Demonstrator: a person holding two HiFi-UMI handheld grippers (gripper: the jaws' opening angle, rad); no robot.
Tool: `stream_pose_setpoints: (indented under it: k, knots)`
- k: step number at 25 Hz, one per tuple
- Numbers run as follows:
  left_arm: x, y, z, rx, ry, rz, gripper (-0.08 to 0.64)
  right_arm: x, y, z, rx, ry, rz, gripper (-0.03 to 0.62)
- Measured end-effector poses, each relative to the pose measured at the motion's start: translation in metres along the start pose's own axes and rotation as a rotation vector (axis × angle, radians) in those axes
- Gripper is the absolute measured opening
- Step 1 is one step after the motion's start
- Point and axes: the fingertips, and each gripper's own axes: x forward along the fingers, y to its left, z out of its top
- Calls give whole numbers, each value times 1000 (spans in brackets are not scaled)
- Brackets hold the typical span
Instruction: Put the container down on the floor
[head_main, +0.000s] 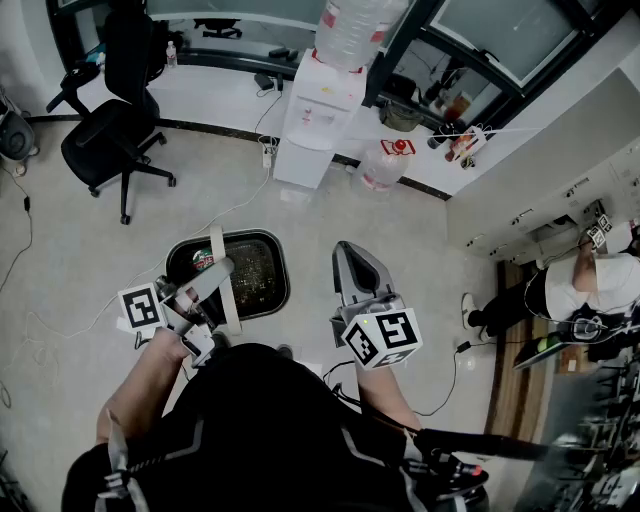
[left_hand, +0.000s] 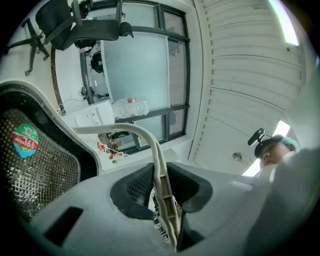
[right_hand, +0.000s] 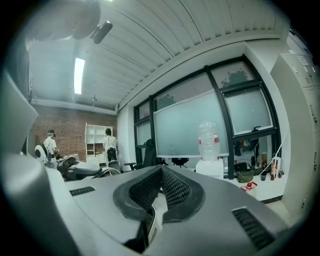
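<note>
Left tongs (left_hand: 161, 175) clamp white handle (left_hand: 156, 150), container (head_main: 262, 268) just beyond; right tongs (right_hand: 160, 175) clenched, empty.

Container (head_main: 258, 278) left of right tool (head_main: 348, 252), water dispenser (head_main: 315, 120) beyond, chair (head_main: 110, 135) far left.

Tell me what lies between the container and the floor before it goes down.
Nothing visible does. The container hangs by its handle from the left hand-held gripper over the floor. A thin cable lies on the floor near it, and the patch straight beneath is hidden.
</note>
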Motion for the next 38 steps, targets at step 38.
stream_pose_setpoints:
  k: [38]
  knots:
    - [-95, -3, 92, -84, -72, -118, 84, 61, 81, -11, 37, 16, -72, 9]
